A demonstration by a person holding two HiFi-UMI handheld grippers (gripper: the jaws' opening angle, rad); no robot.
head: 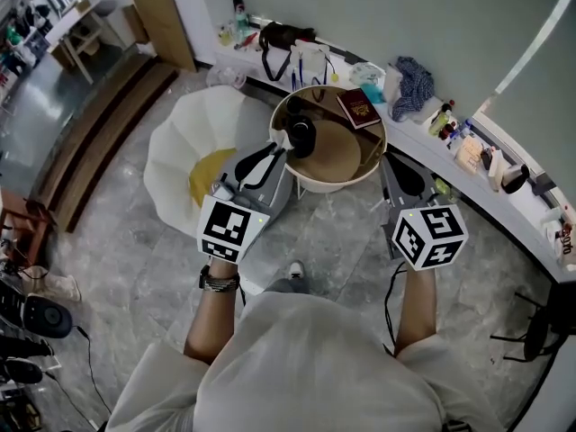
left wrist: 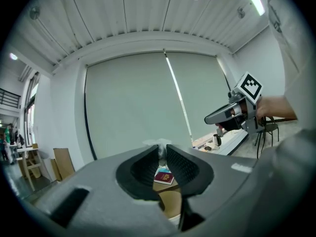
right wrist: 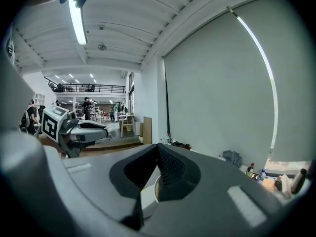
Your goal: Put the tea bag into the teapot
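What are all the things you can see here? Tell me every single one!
round table: one, white rim and tan top, in front of the person.
teapot: one, black, on the table's left side.
booklet: one, dark red, at the table's far edge.
seat: one, white with a yellow cushion, on the floor left of the table.
counter: one, white, along the wall, cluttered with small items.
cloth: one, blue, on the counter.
bag: one, black, on the counter.
tea bag: one, whitish, pinched at the left jaws' tips.
left hand-held gripper: grey, by the teapot, shut on the tea bag.
right hand-held gripper: grey, right of the table, shut, empty.
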